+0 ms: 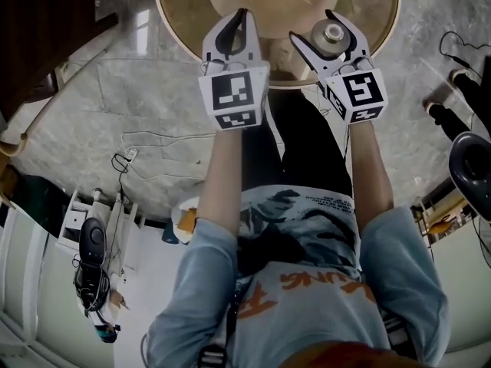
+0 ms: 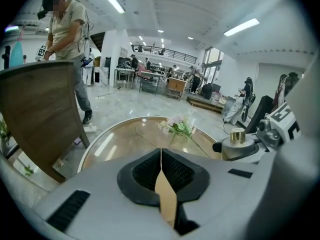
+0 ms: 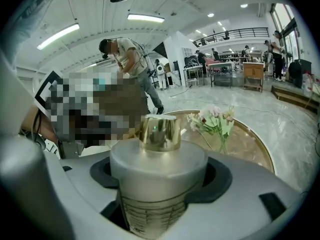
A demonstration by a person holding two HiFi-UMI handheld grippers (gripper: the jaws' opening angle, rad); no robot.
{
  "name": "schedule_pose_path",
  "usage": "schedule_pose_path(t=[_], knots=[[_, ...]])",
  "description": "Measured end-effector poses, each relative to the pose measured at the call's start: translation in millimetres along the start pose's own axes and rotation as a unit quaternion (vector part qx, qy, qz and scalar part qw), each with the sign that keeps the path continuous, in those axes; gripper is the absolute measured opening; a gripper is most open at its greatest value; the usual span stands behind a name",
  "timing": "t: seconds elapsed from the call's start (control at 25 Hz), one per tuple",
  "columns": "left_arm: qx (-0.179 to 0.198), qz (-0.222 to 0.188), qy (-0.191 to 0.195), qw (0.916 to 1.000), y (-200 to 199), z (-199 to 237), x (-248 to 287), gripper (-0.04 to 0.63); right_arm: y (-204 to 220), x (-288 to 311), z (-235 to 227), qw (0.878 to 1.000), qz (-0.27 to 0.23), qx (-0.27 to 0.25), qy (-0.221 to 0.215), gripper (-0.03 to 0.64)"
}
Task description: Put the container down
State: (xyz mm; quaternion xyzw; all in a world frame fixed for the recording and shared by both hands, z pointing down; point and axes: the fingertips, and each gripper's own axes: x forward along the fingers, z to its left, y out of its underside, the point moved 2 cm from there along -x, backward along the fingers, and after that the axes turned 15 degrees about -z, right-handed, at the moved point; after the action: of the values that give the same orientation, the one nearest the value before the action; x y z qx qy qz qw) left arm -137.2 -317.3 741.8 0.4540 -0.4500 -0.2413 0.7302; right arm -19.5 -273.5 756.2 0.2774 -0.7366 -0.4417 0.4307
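Note:
A pale cylindrical container (image 3: 157, 176) with a gold cap (image 3: 160, 132) and printed lines on its side sits upright between the jaws of my right gripper (image 3: 157, 184), which is shut on it. In the head view the container (image 1: 330, 37) shows between the right gripper's (image 1: 330, 33) jaws, over the near edge of the round glass-topped table (image 1: 176, 6). My left gripper (image 1: 239, 31) is beside it to the left, shut with nothing between its pads (image 2: 172, 174). From the left gripper view the container (image 2: 239, 144) appears at the right.
A small bunch of pale flowers (image 3: 215, 121) lies on the table top. A dark wooden chair (image 2: 37, 114) stands left of the table. Cables (image 1: 153, 148) lie on the marble floor. A person (image 2: 67, 29) stands in the background.

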Motion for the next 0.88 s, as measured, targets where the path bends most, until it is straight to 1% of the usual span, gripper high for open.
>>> schedule_pose_path(t=[0.16, 0.28, 0.4, 0.48, 0.64, 0.88], knots=[[-0.007, 0.012, 0.001, 0.9999, 21.2, 4.3, 14.3, 0.032, 23.9, 14.7, -1.5, 1.000, 0.010, 0.010, -0.002, 0.360], [-0.011, 0.019, 0.004, 0.9997, 29.4, 2.9, 19.6, 0.032, 32.0, 24.6, -1.9, 1.000, 0.019, 0.000, -0.008, 0.360], [-0.014, 0.028, 0.004, 0.9995, 36.2, 9.2, 26.9, 0.032, 32.6, 45.2, -0.7, 0.999, 0.029, -0.028, -0.023, 0.360], [-0.022, 0.032, -0.003, 0.9993, 40.7, 16.9, 32.5, 0.032, 31.1, 61.5, -2.3, 0.999, 0.027, -0.033, -0.028, 0.360], [-0.029, 0.033, -0.011, 0.9990, 43.0, 29.1, 45.9, 0.032, 25.1, 90.8, -15.5, 0.999, 0.014, -0.035, -0.019, 0.360], [-0.033, 0.034, -0.002, 0.9989, 43.0, 38.2, 68.9, 0.032, 19.2, 125.3, -31.1, 0.997, 0.019, -0.076, -0.020, 0.360]])
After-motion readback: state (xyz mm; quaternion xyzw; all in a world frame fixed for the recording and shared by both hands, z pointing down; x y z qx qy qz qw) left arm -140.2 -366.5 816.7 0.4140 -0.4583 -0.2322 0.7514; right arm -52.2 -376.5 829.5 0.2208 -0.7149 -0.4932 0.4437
